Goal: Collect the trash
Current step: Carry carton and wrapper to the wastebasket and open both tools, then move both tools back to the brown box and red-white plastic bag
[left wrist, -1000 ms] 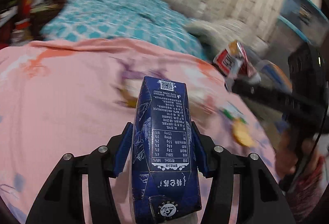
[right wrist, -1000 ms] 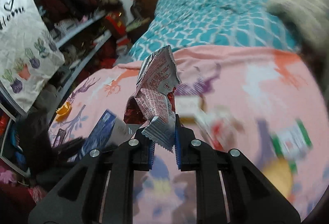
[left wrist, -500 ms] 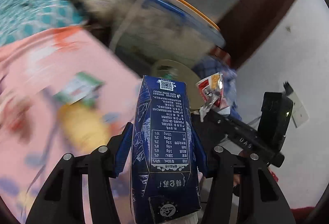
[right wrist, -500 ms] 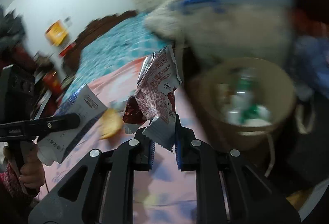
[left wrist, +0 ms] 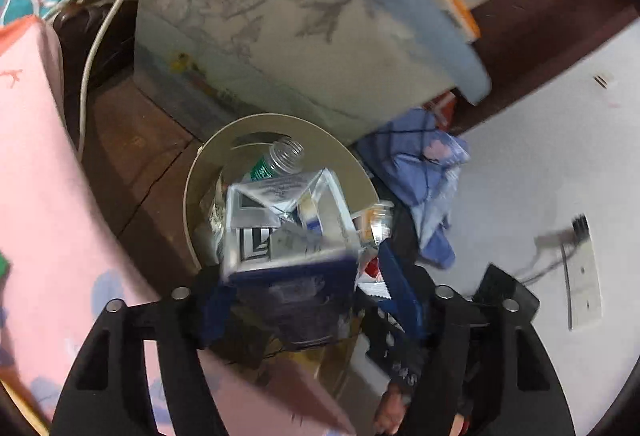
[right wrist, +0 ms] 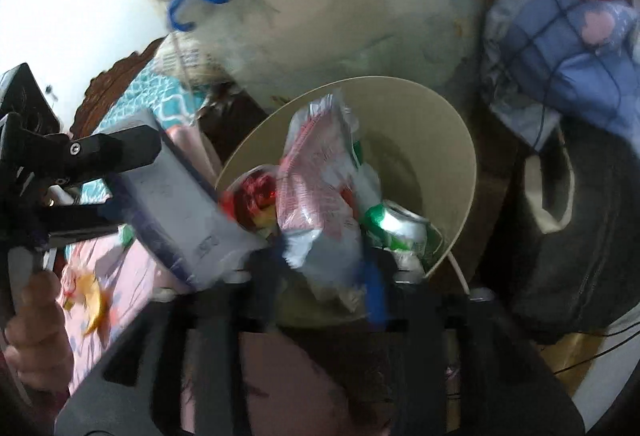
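Below, beige bin (right wrist: 460, 140) on dark wood floor (left wrist: 136, 140), apparently beside pink bedspread (left wrist: 36, 164).

The left tool (left wrist: 308, 300) is black with silver screws, blue finger pads (left wrist: 396, 292), and white lettering.

Left tongs (left wrist: 304, 292): now spread, carton (left wrist: 288, 232) tipping loose over bin (left wrist: 280, 128).
Right tongs (right wrist: 324, 276): now spread, wrapper (right wrist: 316, 188) slipping free.
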Motion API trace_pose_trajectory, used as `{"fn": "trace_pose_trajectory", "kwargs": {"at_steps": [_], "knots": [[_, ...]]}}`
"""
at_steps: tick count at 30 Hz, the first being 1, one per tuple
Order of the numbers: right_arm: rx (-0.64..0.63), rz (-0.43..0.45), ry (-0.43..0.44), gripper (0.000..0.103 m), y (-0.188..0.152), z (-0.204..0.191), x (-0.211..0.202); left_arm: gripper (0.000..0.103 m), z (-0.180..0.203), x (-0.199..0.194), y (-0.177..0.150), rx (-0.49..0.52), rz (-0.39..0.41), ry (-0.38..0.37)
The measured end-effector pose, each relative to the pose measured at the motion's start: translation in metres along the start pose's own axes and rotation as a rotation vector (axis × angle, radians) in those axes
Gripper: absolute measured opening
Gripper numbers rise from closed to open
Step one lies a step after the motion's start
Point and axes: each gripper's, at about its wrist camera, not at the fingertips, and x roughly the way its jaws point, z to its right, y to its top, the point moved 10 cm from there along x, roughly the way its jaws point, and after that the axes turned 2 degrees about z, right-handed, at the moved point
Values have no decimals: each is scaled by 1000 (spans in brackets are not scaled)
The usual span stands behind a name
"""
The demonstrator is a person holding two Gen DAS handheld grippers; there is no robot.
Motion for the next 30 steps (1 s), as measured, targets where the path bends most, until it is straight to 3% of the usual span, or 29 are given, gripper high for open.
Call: {"fn": "trace_pose_trajectory", "kwargs": {"at_steps": [2,5,7,11,13,18,20,22,26,30], "knots": [[1,29,-10,67,6,3,-1,68,-3,7,3,-4,0,16],[2,65,-21,68,11,3,-8,70,-10,4,4,-16,1,8],[5,94,-32,68,13,2,-16,78,-15,-6,6,-23,23,9],[27,185,-22,69,16,-8,-42,78,-15,-33,8,-47,55,-30],[4,204,-35,75,19,-14,-46,78,-12,-57,3,-43,79,-59],[-115,53,-157,95,25,-11,0,78,-6,-108,-20,-6,119,-122],[-134,-12,-189,95,26,-10,15,78,-7,-137,-31,2,146,-161],[-120,13,-143,95,29,-17,12,78,-18,-174,-39,14,201,-193],[-102,122,-67,95,39,-42,-18,78,-60,-256,-52,13,347,-163],[-111,154,50,89,34,-82,-39,78,-124,-321,-74,-29,469,-6]]}}
